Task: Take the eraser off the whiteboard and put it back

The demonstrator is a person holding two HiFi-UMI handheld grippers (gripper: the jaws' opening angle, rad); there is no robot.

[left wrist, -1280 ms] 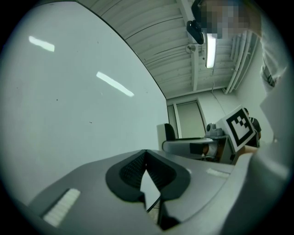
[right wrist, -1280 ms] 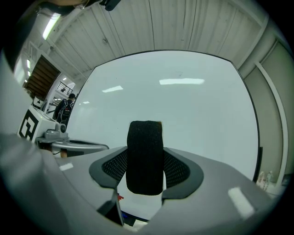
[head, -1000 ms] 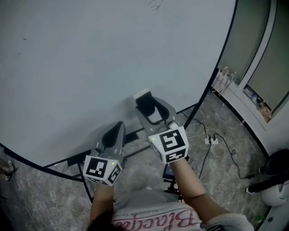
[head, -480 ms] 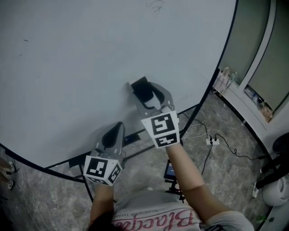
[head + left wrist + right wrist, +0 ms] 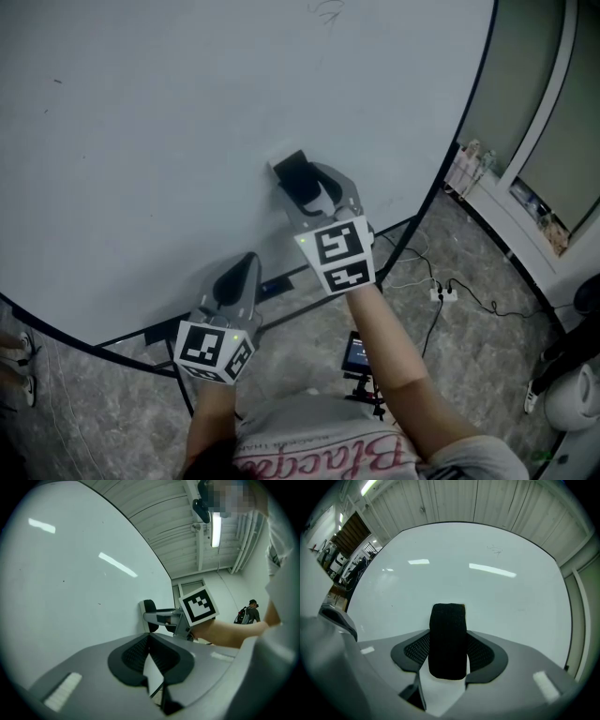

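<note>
- While your right gripper [image 5: 302, 184] is closed on the black eraser [image 5: 297, 176], the eraser sits at the lower middle of the whiteboard [image 5: 169, 131], above the board's dark curved edge.
- In the right gripper view, the eraser [image 5: 448, 639] stands upright between the two ribbed pads, one jaw pressing each of its sides, with the whiteboard [image 5: 497, 597] filling the background.
- From the left gripper view, the eraser [image 5: 149, 616] appears to have its pale flat face against the whiteboard [image 5: 70, 588], with your right gripper [image 5: 152, 617] reaching in from the side and its marker cube behind it.
- Your left gripper [image 5: 236, 279] is lower and nearer to you, well apart from the eraser, pointing at the board's bottom edge.
- Its own view shows the left gripper [image 5: 150, 651] with its jaws together at the tips and nothing held between them.
- Cables [image 5: 450, 295] lie on the mottled floor [image 5: 469, 375] to your right, beyond the board's edge.
</note>
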